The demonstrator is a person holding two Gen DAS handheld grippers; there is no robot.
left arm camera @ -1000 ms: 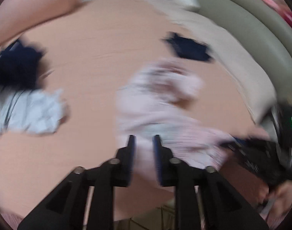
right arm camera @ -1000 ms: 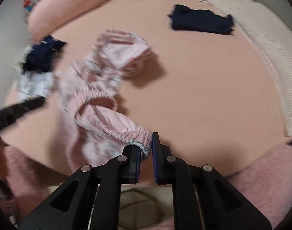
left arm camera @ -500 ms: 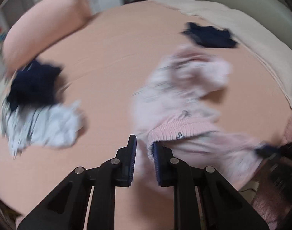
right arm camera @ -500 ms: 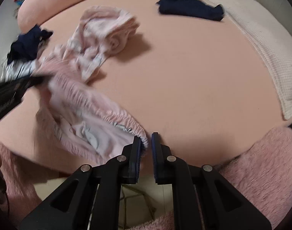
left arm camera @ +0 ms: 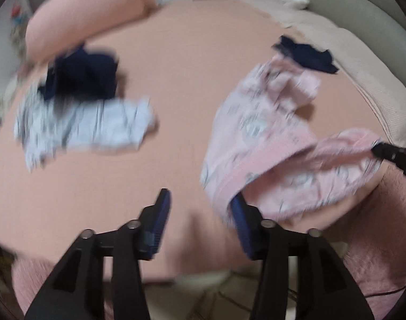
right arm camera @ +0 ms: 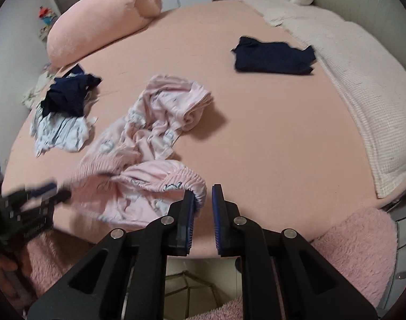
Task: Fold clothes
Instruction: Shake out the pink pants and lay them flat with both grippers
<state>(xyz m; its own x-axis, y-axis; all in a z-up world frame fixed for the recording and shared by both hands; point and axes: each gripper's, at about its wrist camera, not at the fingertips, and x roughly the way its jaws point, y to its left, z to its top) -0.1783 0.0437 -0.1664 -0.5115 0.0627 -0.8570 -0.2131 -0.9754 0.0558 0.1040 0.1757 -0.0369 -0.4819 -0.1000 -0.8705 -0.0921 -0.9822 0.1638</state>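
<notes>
Nearest, at the bed's [right arm camera: 283, 138] front edge, the right gripper [right arm camera: 203, 208] pinches the elastic waistband of the pale pink printed cotton pyjama trousers [right arm camera: 149, 138]. The left gripper [left arm camera: 200, 213] has just spread its jaws wide, the waistband brushing its right pad unclamped. Judged risk: held by one corner only, the trousers could twist or slide off the edge. Farther back lie a folded navy garment [right arm camera: 272, 56] and a crumpled navy-and-white heap [right arm camera: 64, 112]. No containers show.
</notes>
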